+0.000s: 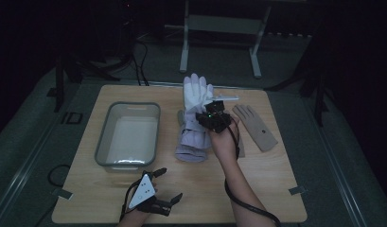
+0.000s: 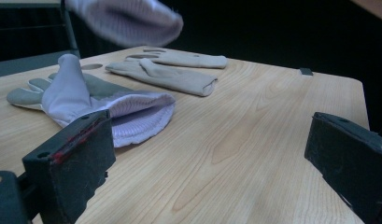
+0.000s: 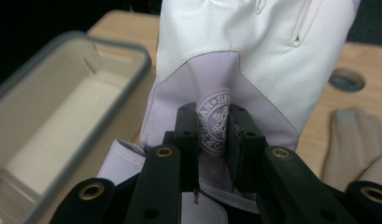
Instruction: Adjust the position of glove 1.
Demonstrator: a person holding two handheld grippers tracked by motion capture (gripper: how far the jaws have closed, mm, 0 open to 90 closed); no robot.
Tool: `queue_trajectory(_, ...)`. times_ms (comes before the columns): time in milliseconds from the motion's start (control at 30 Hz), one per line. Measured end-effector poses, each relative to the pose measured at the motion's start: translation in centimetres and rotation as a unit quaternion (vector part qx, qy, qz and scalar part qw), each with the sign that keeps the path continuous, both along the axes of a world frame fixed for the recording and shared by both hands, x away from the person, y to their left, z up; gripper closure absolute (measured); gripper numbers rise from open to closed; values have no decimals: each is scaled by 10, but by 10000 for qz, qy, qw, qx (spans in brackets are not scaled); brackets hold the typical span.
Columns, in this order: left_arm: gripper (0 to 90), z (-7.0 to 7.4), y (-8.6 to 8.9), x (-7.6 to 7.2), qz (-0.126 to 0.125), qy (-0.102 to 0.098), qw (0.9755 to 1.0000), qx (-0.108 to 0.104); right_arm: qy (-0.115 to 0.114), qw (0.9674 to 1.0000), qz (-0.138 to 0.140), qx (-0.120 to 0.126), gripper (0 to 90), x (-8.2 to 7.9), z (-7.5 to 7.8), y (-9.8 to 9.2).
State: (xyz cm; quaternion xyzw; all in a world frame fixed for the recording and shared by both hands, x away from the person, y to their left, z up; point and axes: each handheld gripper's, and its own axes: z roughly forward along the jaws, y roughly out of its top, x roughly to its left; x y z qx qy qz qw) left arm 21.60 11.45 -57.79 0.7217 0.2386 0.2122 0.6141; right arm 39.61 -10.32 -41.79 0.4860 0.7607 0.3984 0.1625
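Right gripper (image 3: 212, 135) pinched on a fold of white glove (image 3: 254, 51), held above mid-desk (image 1: 276, 189) toward the far edge, over a second white glove (image 2: 109, 109) lying flat. Left gripper (image 1: 168, 185) spread wide, nothing between, near the front edge. Grey bin (image 1: 102, 142) on the left half. Tan gloves (image 1: 255, 125) toward the right edge.

The glove (image 1: 197, 92) hangs pinched in the right claw (image 1: 211, 115); the tub (image 1: 128, 134) sits left of it, another glove (image 1: 254, 126) right.
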Motion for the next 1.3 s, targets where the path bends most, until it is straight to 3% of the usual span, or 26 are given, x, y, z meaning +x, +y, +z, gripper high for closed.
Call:
queue_trajectory(400, 19, 0, 0, 0, -6, 1, 10000, -6, 791, 9960, -304, -291, 746, 23, -59, 20)
queue_trajectory(733, 19, 0, 0, 0, -33, 14, 10000, -7, 1058, 9930, -298, -435, 604, 34, -87, 29)
queue_trajectory(867, 19, 0, 0, 0, -26, 15, 10000, -11, 1031, 9930, -318, -485, 582, 33, -98, 29)
queue_trajectory(1300, 19, 0, 0, 0, -5, 3, 10000, -4, 986, 9936, -219, -501, 577, 20, -101, 22)
